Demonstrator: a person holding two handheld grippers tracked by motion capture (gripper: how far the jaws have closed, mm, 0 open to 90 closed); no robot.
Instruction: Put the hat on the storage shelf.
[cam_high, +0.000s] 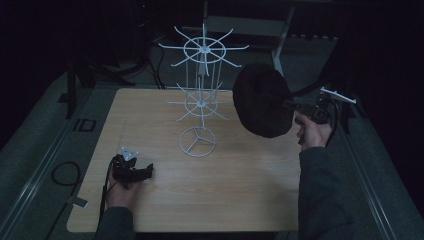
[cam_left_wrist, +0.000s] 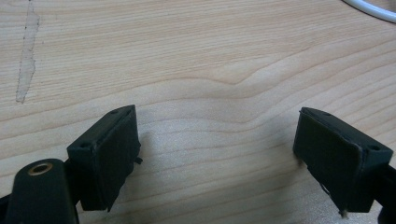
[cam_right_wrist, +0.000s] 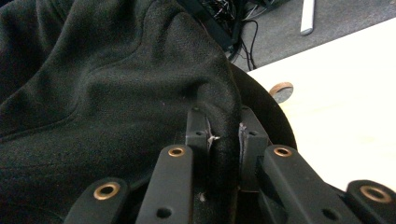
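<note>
1. A pale wooden table (cam_high: 165, 200) with visible grain stands in a dark room; grey floor runs along both its sides, and cables (cam_high: 65, 172) lie on the floor at the left.
2. A white wire rack (cam_high: 201, 95) stands upright on the far middle of the table, with a ring base and two tiers of spoked arms, one above the other.
3. Behind the table, metal frame legs (cam_high: 280, 45) and more dark cabling sit in shadow.
4. The black hat (cam_high: 262, 100) hangs in the air over the table's right edge, just right of the rack and close to its arm tips; whether it touches them I cannot tell.
5. The hat stands on edge, its long axis roughly vertical in the high view; which way its opening faces I cannot tell.
6. The right gripper (cam_right_wrist: 224, 140) has its jaws pinched on a fold of the hat's fabric.
7. The left gripper (cam_left_wrist: 215, 154) rests low at the table's near left, jaws spread wide over bare wood, holding nothing.
</note>
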